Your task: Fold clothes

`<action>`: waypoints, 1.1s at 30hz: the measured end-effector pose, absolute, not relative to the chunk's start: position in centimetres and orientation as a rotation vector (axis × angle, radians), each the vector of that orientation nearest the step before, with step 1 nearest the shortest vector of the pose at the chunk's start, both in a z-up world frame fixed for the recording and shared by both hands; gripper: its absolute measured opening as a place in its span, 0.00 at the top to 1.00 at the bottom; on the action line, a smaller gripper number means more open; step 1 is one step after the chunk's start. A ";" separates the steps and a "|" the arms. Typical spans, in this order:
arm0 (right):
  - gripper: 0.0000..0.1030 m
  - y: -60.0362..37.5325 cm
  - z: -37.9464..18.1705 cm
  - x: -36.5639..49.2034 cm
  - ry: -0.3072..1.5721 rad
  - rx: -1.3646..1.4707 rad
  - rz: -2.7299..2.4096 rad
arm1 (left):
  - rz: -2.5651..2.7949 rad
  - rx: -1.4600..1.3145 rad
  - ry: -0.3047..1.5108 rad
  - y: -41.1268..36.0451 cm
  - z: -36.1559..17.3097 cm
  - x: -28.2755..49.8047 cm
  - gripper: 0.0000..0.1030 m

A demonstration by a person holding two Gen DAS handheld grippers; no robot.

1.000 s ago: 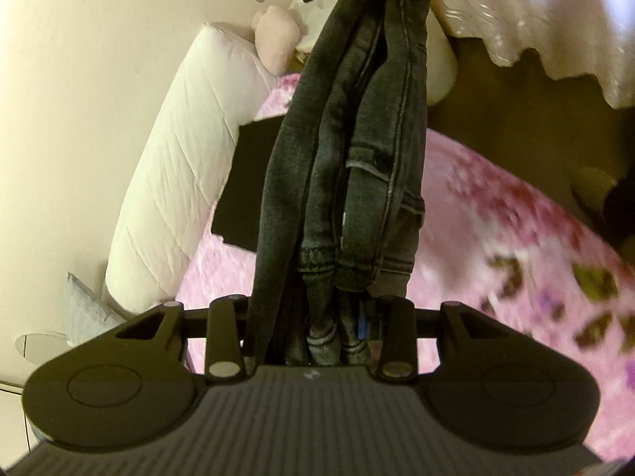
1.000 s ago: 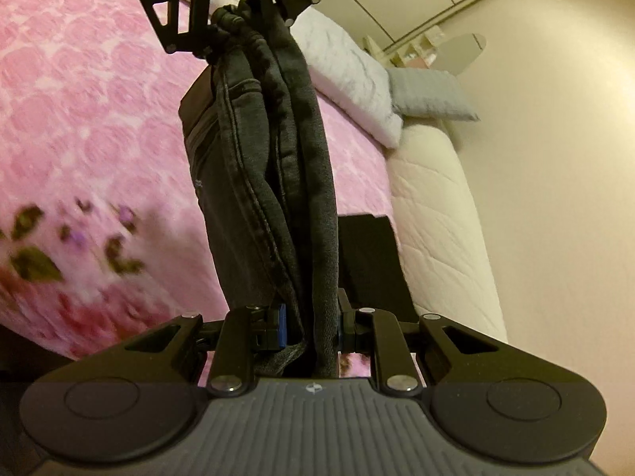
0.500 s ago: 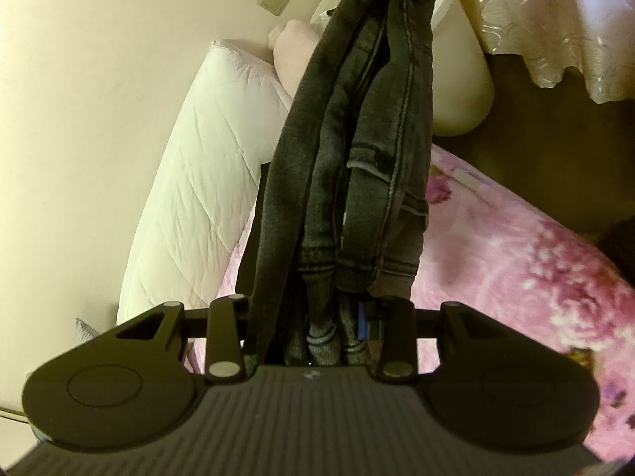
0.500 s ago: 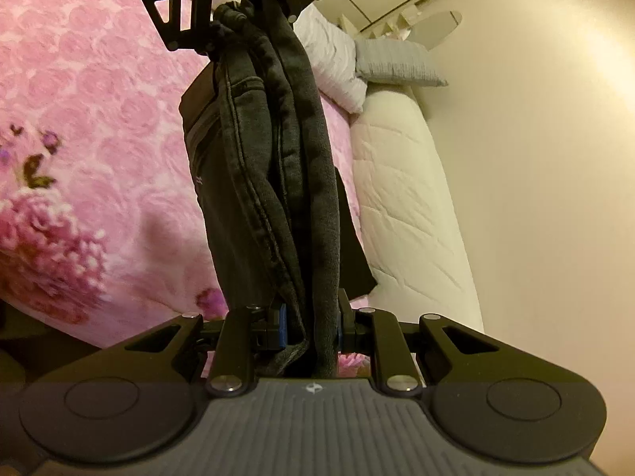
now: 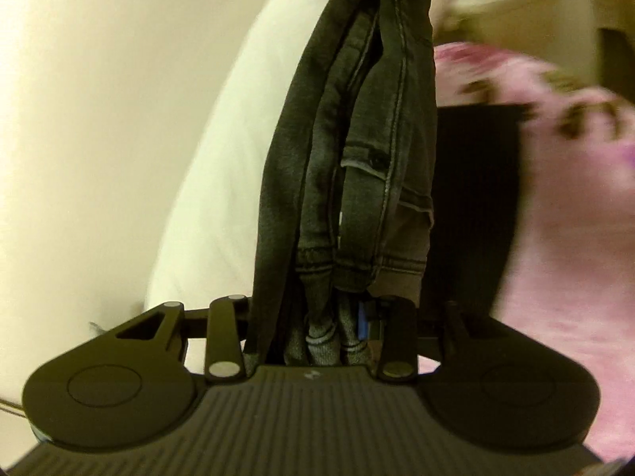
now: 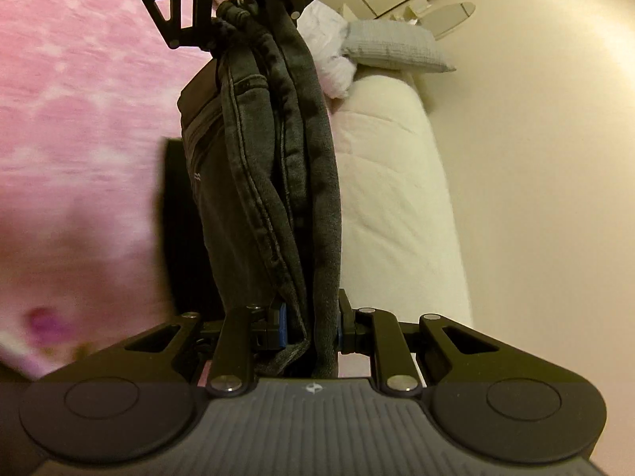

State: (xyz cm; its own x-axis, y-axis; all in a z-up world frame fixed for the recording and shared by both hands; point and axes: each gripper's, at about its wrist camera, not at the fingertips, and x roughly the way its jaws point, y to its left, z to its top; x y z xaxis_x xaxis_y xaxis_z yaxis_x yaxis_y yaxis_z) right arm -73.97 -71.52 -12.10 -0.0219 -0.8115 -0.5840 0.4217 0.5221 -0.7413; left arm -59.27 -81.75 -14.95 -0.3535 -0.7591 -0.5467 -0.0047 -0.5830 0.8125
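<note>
Above the pink bedspread [image 6: 79,127], dark grey jeans [image 5: 357,158] stretch taut between both grippers. Left gripper [image 5: 317,317] and right gripper [image 6: 309,325] each clench one bunched end.

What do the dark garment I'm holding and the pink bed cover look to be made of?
Dark grey garment: likely faded denim, showing topstitched seams and hems. Pink floral bed cover: seemingly soft, matte fabric, though motion blur hides its weave.
</note>
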 end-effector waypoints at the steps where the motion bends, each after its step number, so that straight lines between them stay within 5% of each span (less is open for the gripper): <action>1: 0.83 -73.5 -12.5 -74.2 1.231 -0.423 -1.043 | -1.961 1.342 -1.037 -83.3 -15.7 -59.5 0.65; 5: 0.82 -79.0 -16.0 -74.9 1.199 -0.522 -1.134 | -1.909 1.291 -1.055 -86.8 -23.3 -60.5 0.64; 11: 0.80 -80.8 -32.0 -75.0 1.338 -0.399 -1.005 | -1.968 1.443 -1.064 -84.8 -38.9 -60.6 0.60; 13: 0.68 -79.6 -35.7 -75.1 1.382 -0.407 -0.969 | -1.965 1.375 -1.047 -84.3 -38.9 -60.0 0.56; 18: 0.64 -77.9 -35.5 -77.3 1.332 -0.419 -1.008 | -1.977 1.323 -1.073 -83.6 -38.2 -59.0 0.51; 25: 0.84 -78.0 -33.2 -78.8 1.321 -0.361 -0.949 | -2.025 1.353 -1.018 -84.7 -36.8 -58.7 0.59; 33: 0.85 -75.9 -33.0 -78.0 1.293 -0.326 -0.934 | -2.009 1.346 -1.082 -83.8 -36.9 -56.4 0.62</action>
